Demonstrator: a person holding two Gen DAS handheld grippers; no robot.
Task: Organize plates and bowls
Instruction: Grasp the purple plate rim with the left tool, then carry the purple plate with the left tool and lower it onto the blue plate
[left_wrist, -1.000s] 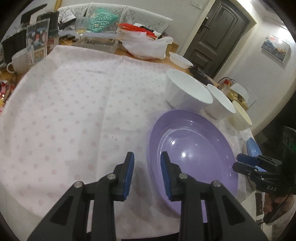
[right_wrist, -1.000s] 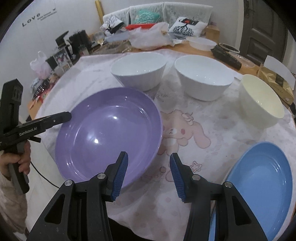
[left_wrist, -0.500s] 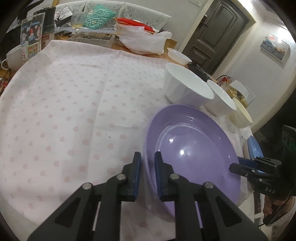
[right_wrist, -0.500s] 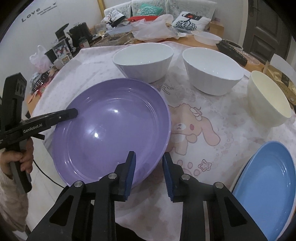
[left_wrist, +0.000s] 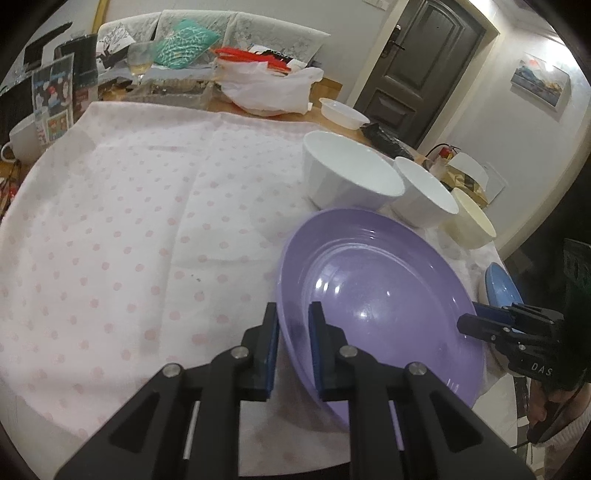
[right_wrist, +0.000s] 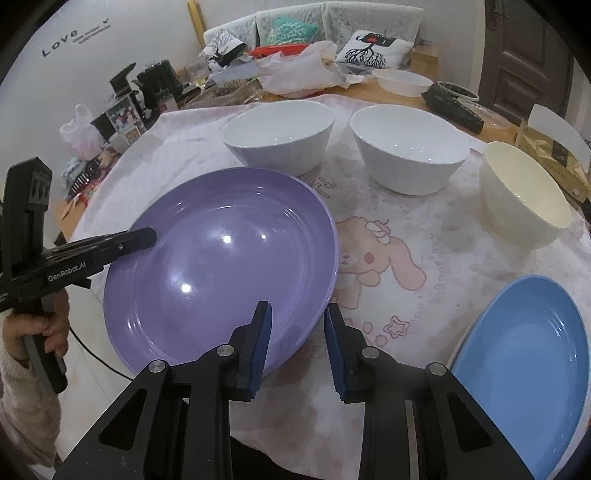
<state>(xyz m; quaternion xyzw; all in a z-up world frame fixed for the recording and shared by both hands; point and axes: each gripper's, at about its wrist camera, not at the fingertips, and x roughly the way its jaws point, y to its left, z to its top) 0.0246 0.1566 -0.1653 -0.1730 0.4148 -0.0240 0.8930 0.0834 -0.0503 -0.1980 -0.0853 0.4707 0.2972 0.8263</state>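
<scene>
A purple plate (left_wrist: 380, 295) (right_wrist: 221, 258) is tilted up off the pink tablecloth. My left gripper (left_wrist: 293, 332) is shut on its near left rim; it also shows in the right wrist view (right_wrist: 147, 236). My right gripper (right_wrist: 297, 343) straddles the plate's right rim with its jaws partly open, not pressing it; it also shows in the left wrist view (left_wrist: 476, 325). A blue plate (right_wrist: 524, 362) lies at the right. Two white bowls (right_wrist: 280, 136) (right_wrist: 406, 151) and a cream bowl (right_wrist: 524, 192) stand in a row behind.
The tablecloth (left_wrist: 129, 240) spreads wide to the left. Clutter lines the table's far edge: a plastic bag (left_wrist: 266, 88), a wine glass (left_wrist: 140, 59), a white dish (left_wrist: 343, 112), a black kettle (right_wrist: 159, 85). The table edge runs close below both grippers.
My left gripper closed on the purple plate's rim and tilted it up. My right gripper closed in around the opposite rim, then opened wider again.
</scene>
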